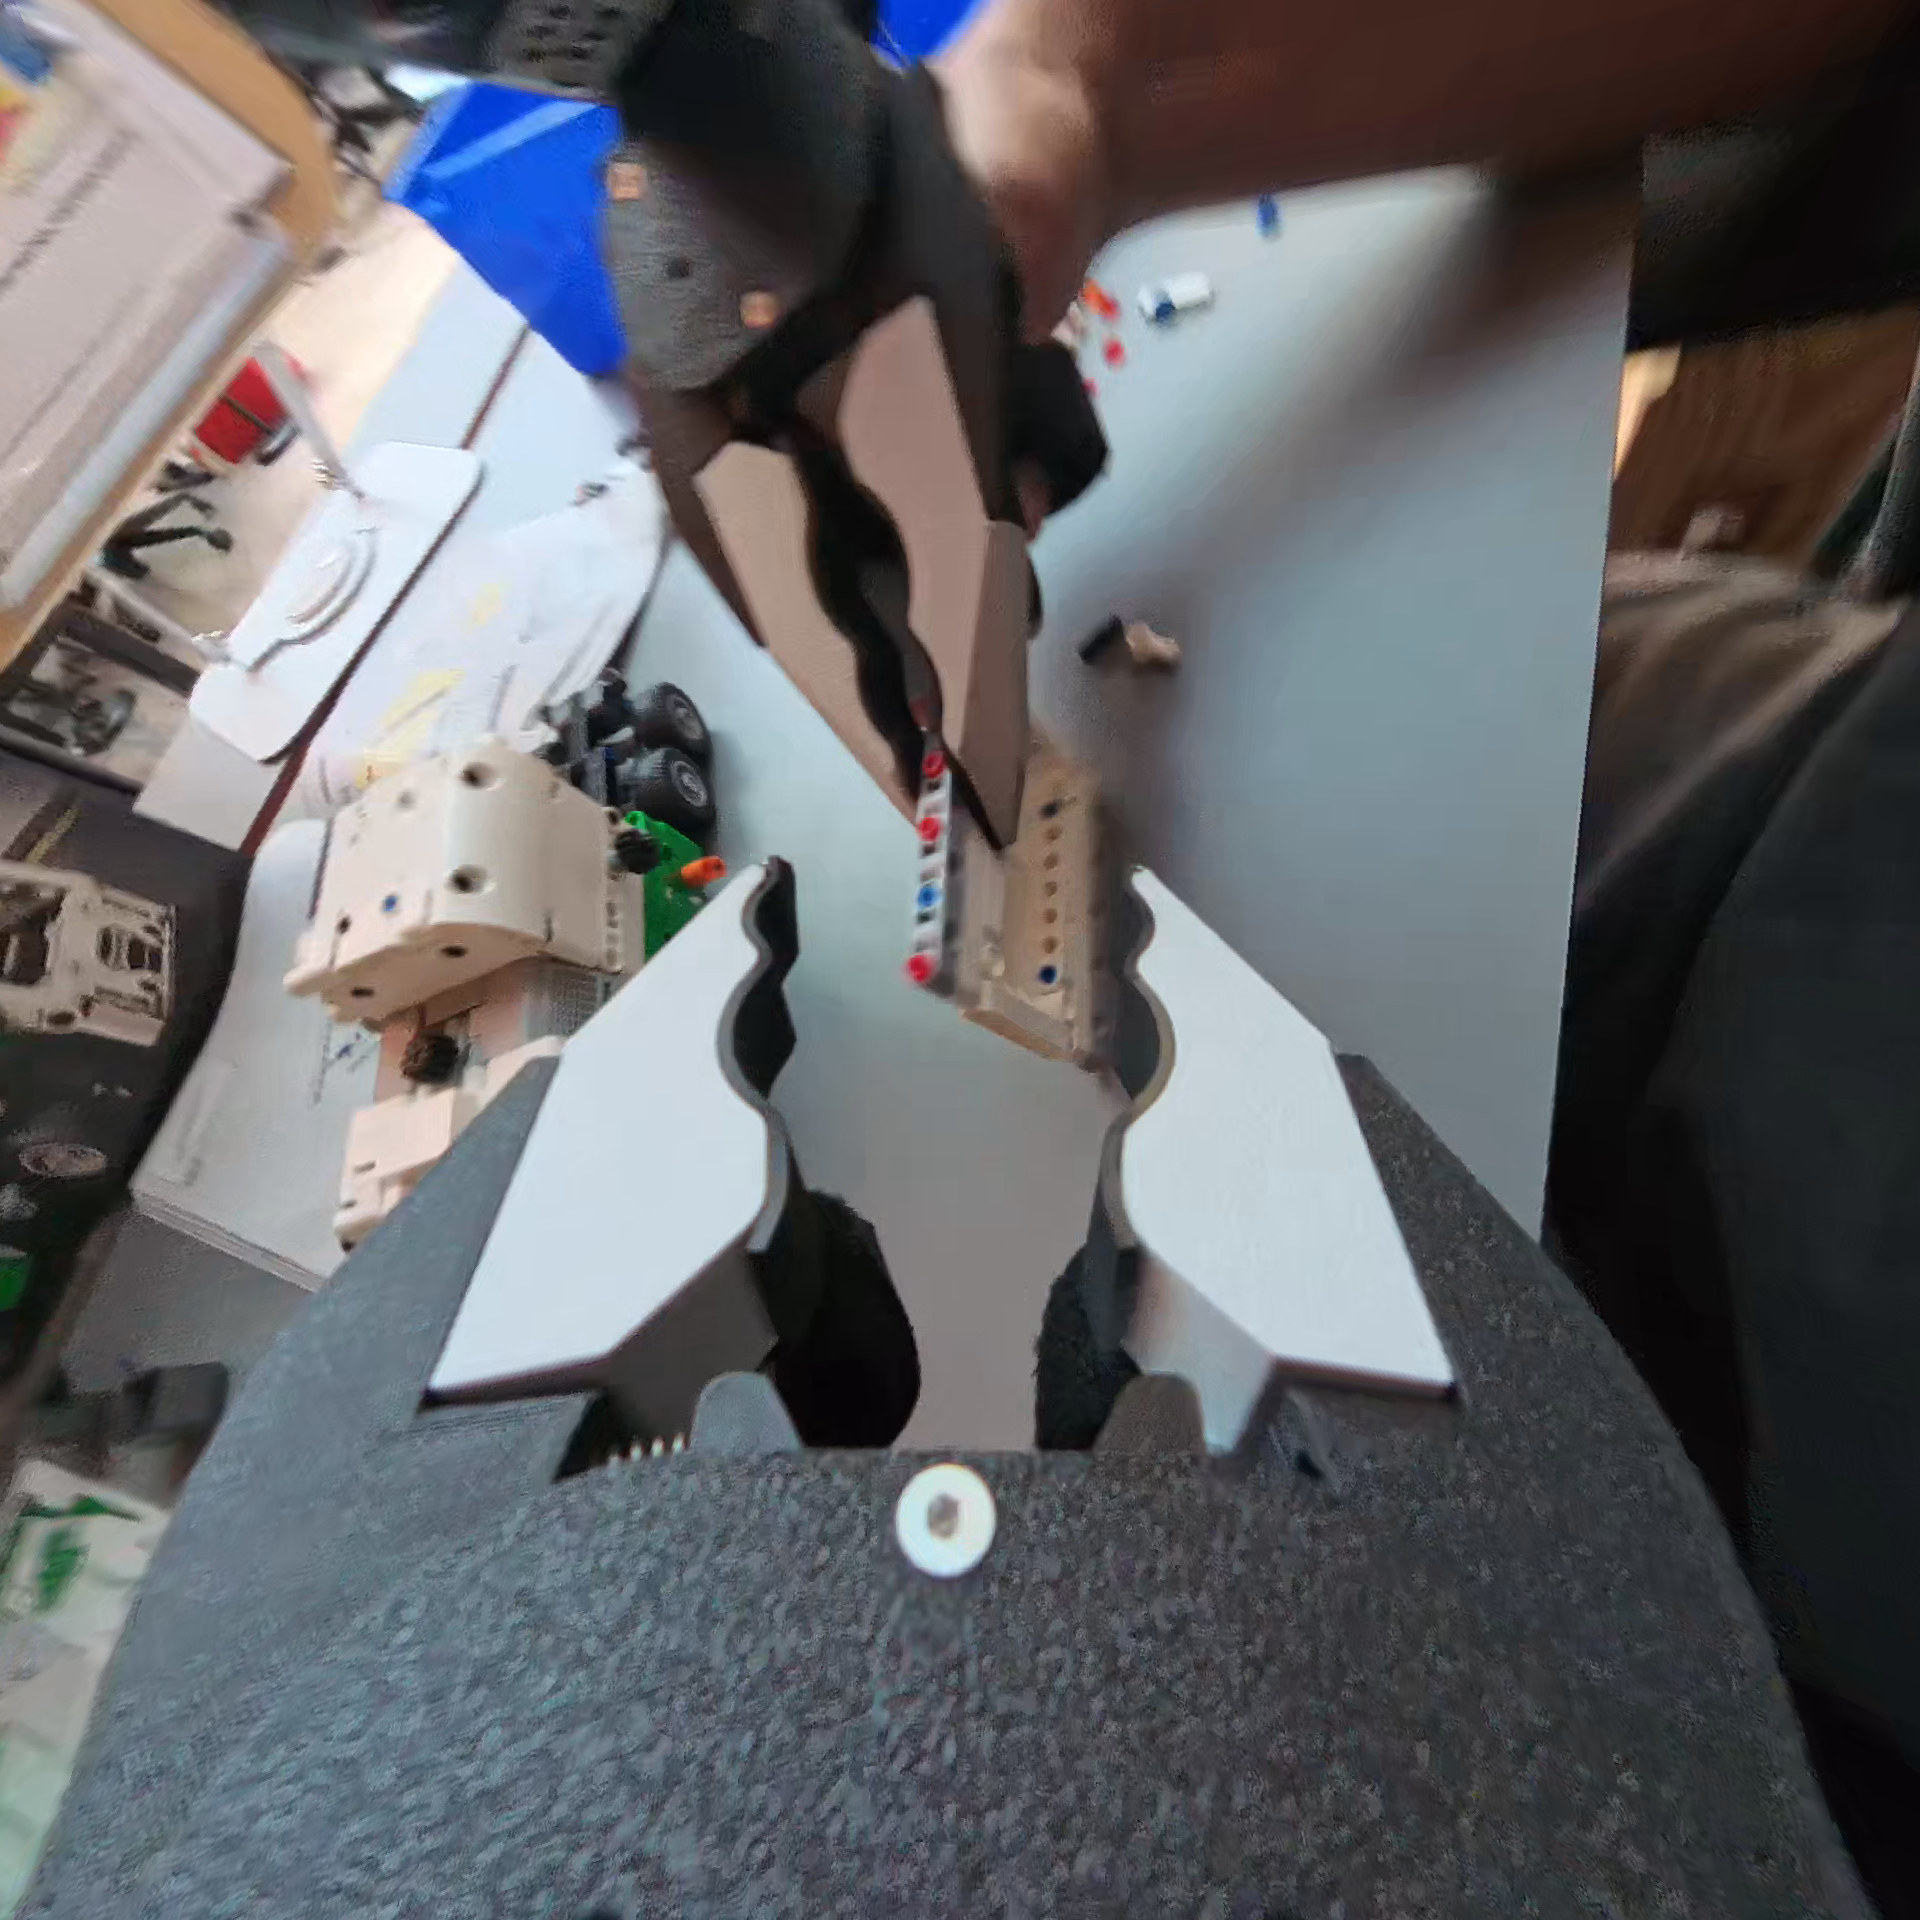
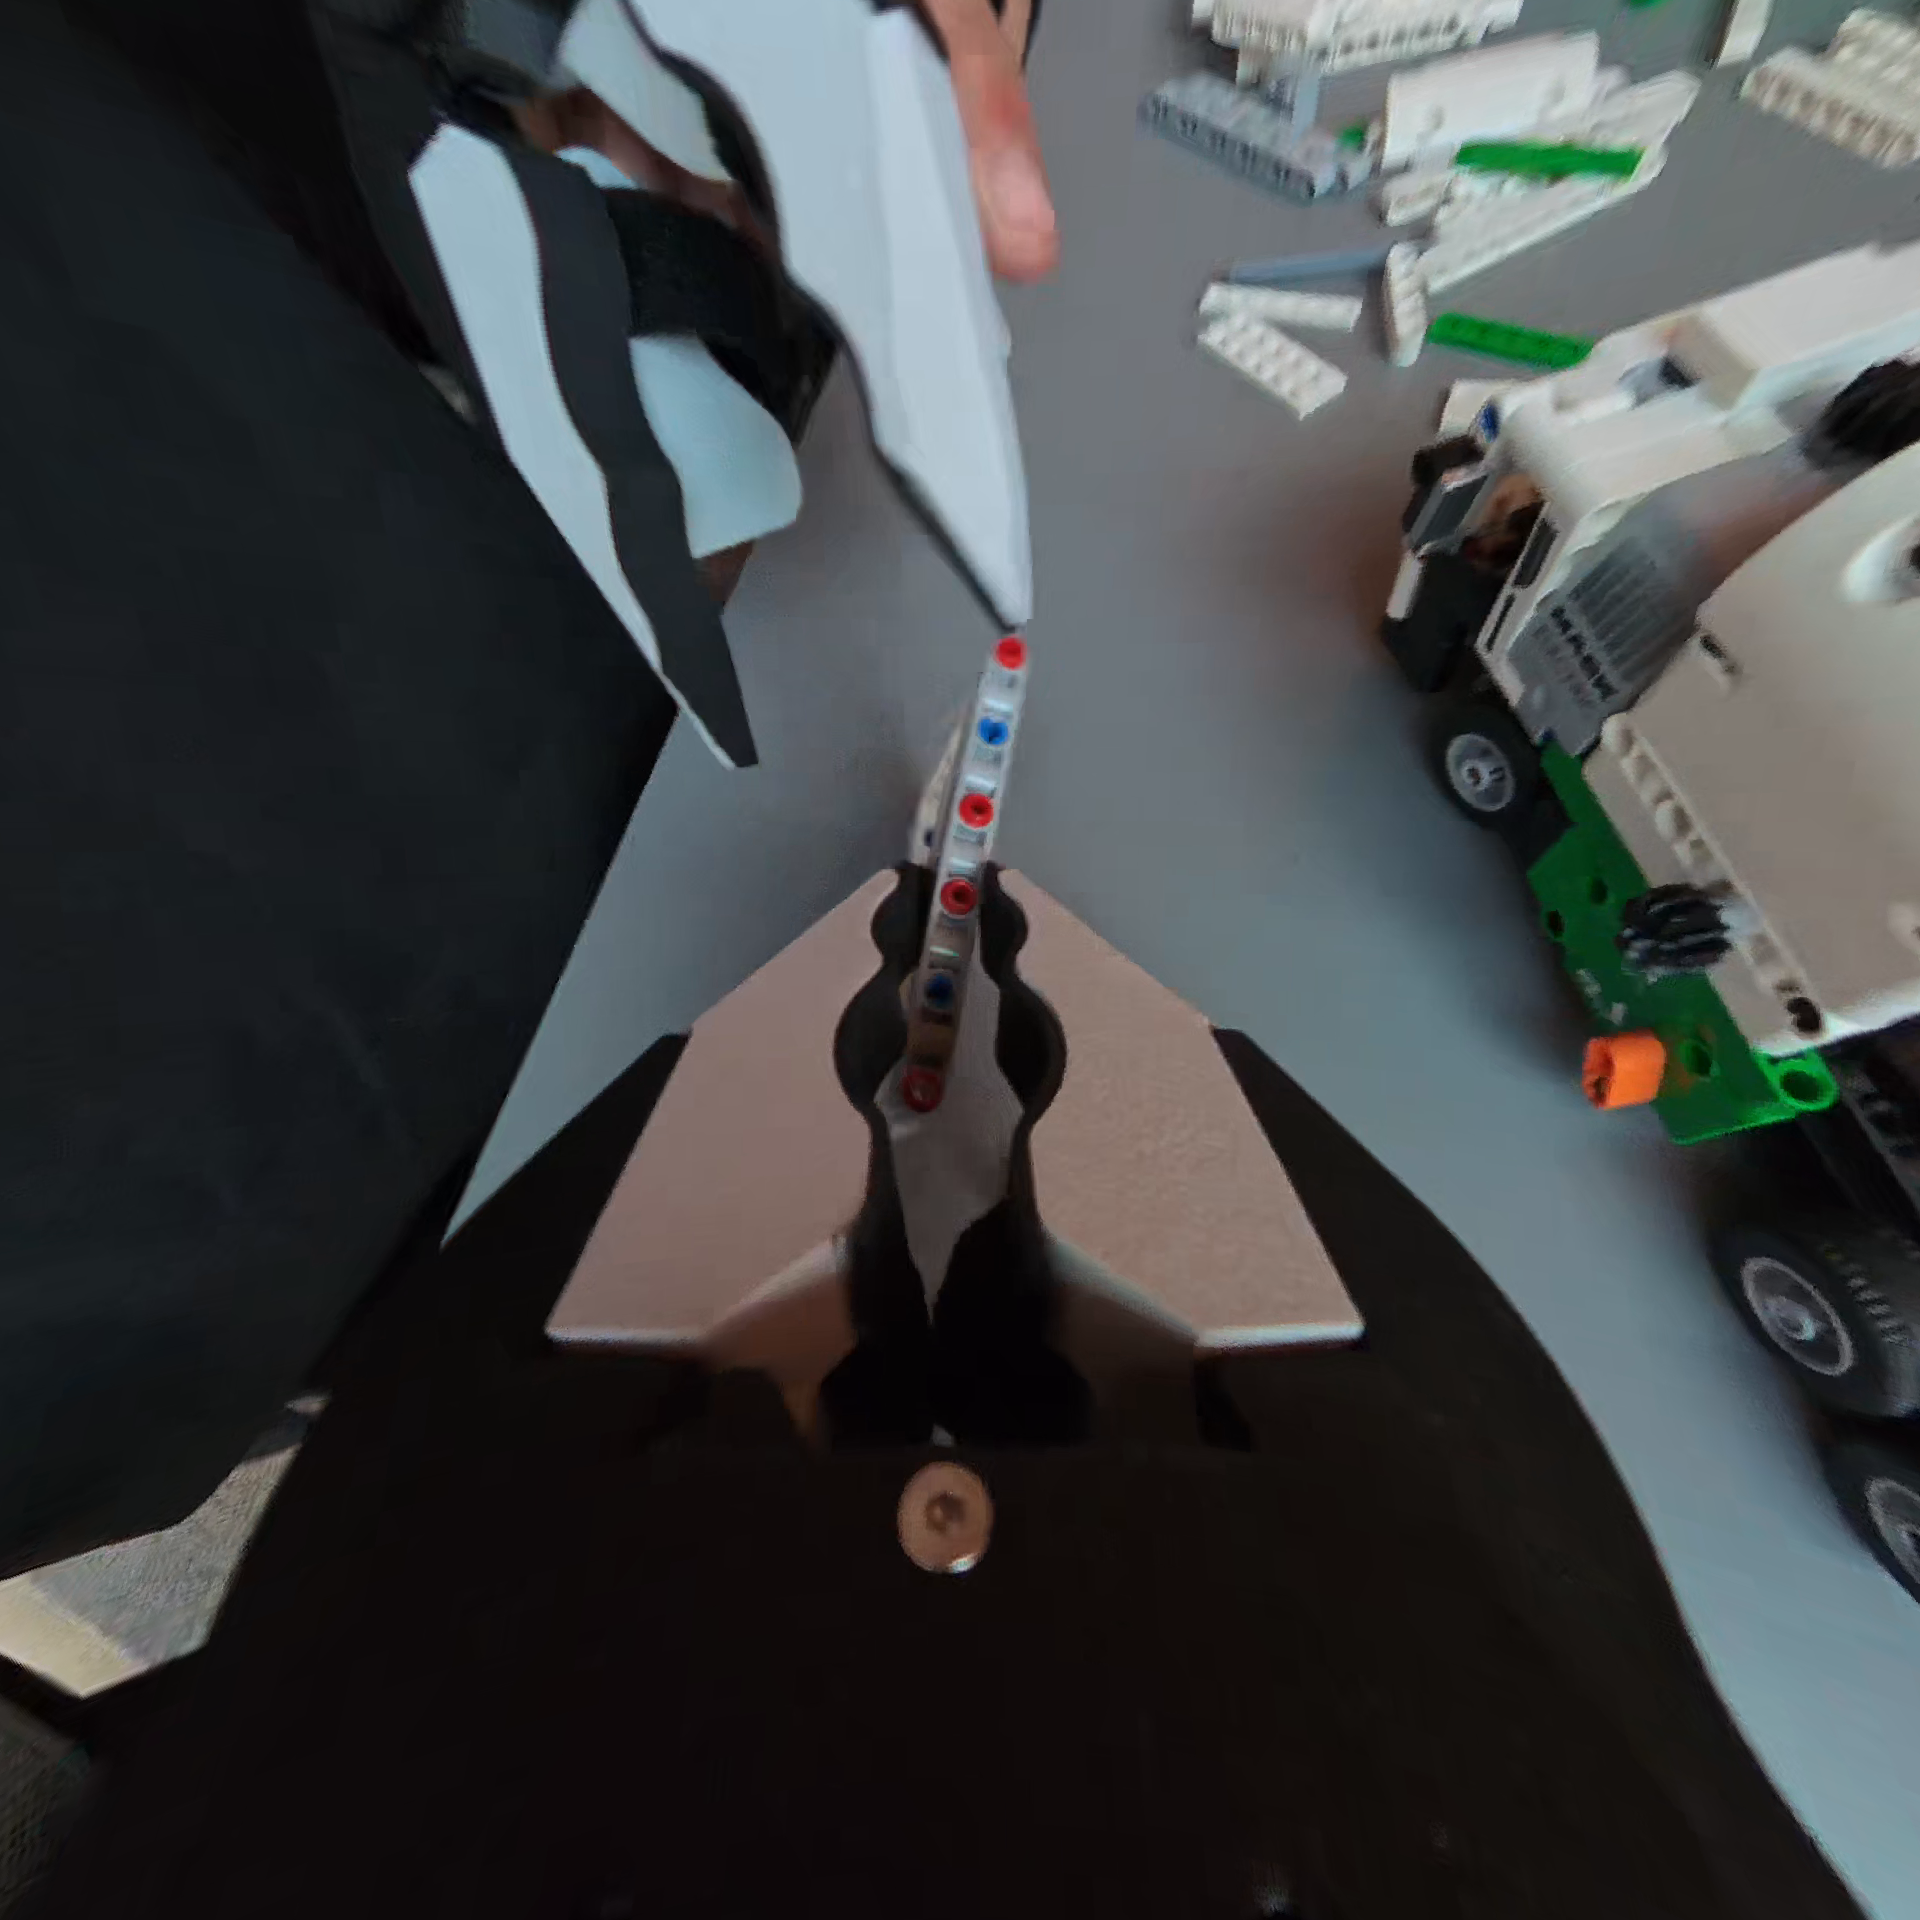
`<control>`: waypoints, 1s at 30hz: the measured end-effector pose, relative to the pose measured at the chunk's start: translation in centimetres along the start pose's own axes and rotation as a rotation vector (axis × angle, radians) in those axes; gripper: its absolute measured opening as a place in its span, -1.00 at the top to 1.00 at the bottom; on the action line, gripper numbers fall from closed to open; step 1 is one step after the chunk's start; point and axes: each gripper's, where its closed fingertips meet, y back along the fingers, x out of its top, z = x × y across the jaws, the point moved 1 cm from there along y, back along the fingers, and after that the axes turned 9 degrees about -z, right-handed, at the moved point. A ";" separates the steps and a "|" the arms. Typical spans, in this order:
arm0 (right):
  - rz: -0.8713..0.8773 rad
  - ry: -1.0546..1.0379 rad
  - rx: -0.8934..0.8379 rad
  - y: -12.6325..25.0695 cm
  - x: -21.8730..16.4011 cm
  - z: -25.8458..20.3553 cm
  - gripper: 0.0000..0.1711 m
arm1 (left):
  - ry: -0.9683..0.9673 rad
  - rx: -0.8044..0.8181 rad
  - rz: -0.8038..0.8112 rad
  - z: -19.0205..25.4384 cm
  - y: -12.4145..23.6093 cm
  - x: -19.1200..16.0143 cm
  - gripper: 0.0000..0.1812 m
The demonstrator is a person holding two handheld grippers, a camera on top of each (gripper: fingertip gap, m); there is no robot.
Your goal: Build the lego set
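Note:
My right gripper [image 2: 951,883] is shut on a white holed beam [image 2: 982,790] studded with red and blue pins, and holds it above the grey table. In the left wrist view this gripper [image 1: 977,821] comes down from above, holding the beam [image 1: 935,883] with a cream holed panel [image 1: 1049,925] attached beside it. My left gripper [image 1: 954,883] is open, its white fingers on either side of this assembly; the panel lies close to the right-hand finger. In the right wrist view the left gripper [image 2: 878,686] has one fingertip [image 2: 1010,608] at the beam's far end.
A white and green lego truck [image 2: 1662,727] with black wheels stands to the right; it also shows in the left wrist view [image 1: 468,904]. Loose white, grey and green pieces [image 2: 1455,156] lie beyond it. Small pieces [image 1: 1138,644] lie on the table [image 1: 1351,727]. Dark clothing [image 2: 260,727] fills the left.

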 end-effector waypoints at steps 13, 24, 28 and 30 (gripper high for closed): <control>0.846 -0.237 0.094 9.1 7.6 -0.2 0.93 | 0.737 -0.246 0.839 -5.1 4.9 3.5 0.81; 0.976 -0.313 0.159 8.3 8.8 0.1 0.92 | 0.838 -0.272 0.969 -6.4 6.0 3.5 0.91; 0.919 -0.297 0.102 7.3 8.7 0.2 0.93 | 0.872 -0.257 0.967 -6.7 5.9 2.7 0.94; 0.883 -0.298 0.069 6.9 8.5 0.5 0.93 | 0.873 -0.247 0.932 -6.8 5.6 2.3 0.94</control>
